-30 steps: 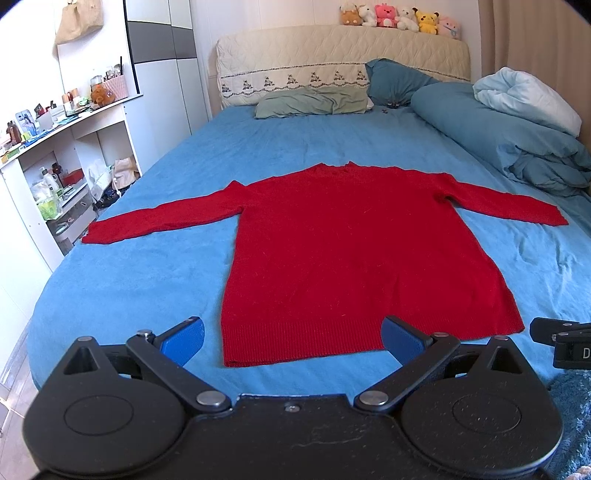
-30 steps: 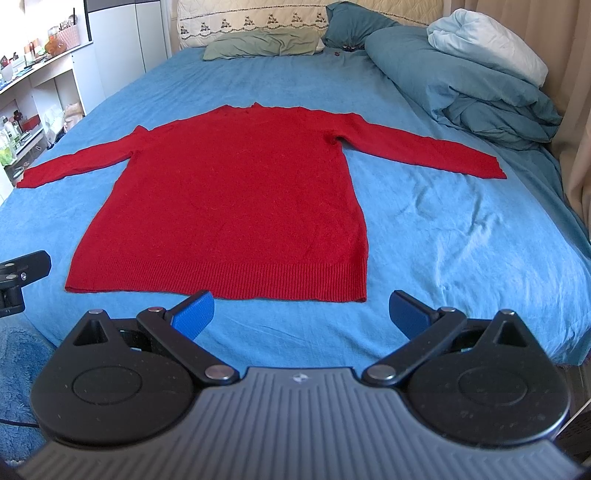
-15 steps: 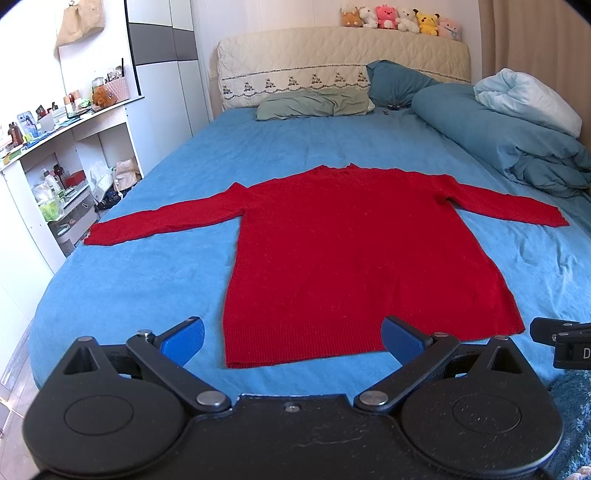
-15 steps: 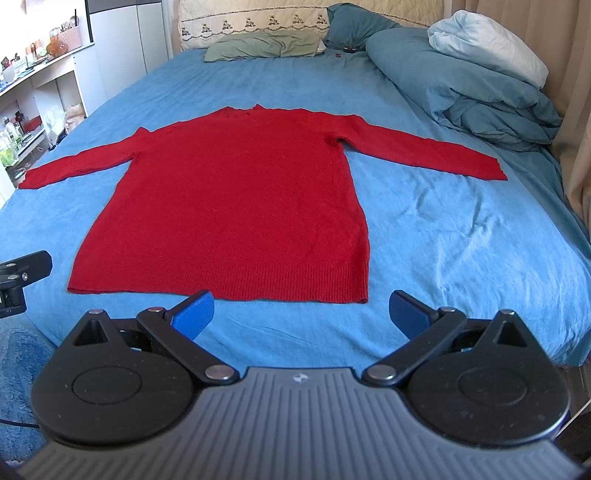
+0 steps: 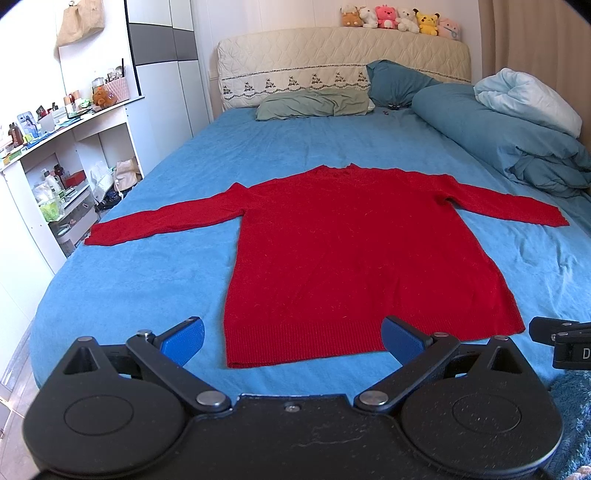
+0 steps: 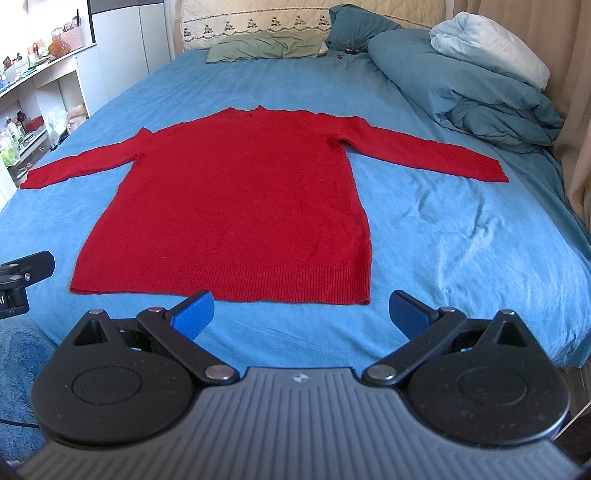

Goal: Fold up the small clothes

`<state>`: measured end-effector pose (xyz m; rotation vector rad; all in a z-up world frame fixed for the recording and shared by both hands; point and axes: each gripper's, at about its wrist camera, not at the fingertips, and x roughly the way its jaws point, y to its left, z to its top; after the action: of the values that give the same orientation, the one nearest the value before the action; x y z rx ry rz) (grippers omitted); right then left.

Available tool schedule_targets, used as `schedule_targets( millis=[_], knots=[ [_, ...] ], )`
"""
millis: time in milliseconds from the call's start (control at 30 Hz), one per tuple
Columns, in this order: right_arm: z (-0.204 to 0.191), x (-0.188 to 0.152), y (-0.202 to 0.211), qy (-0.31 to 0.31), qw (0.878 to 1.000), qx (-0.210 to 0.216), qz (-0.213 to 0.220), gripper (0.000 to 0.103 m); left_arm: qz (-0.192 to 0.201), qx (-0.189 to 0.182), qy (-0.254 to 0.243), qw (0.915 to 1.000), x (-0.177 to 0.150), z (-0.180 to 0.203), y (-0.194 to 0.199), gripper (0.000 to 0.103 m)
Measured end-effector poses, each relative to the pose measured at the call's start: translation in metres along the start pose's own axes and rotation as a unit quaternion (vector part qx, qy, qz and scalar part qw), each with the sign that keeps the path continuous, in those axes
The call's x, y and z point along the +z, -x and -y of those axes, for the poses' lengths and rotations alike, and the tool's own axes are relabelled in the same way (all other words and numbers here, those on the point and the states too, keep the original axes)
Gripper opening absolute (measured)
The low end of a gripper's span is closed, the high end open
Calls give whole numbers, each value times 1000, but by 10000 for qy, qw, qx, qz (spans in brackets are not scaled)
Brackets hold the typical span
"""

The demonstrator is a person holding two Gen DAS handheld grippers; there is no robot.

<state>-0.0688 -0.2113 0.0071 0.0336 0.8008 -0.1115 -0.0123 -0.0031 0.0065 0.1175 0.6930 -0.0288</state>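
Left gripper (image 5: 291, 339) being held wide at hem, right gripper (image 6: 301, 312) likewise, red sweater (image 6: 240, 199) lying flat on blue bedsheet (image 6: 461, 236).

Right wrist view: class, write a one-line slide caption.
Open right gripper hovers before the hem of a red sweater spread flat on a blue bed.

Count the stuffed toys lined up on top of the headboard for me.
6, in a row along the headboard's top right in the left wrist view: brown, white, pink, white bear, yellow, pale pink. The right wrist view crops them out.
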Motion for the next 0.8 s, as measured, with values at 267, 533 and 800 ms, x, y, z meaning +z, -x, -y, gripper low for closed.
schedule_targets(
  millis=[267,533,800],
  knots=[
    [0,0,0,3,10000,6,4,103,0,2,-9,10000,0,0,0,103],
    [-1,0,0,-6,10000,7,10,103,15,13,15,10000,-1,0,1,103],
    [5,7,0,-123,9999,-47,65,103,61,-51,27,10000,6,2,7,103]
  ],
)
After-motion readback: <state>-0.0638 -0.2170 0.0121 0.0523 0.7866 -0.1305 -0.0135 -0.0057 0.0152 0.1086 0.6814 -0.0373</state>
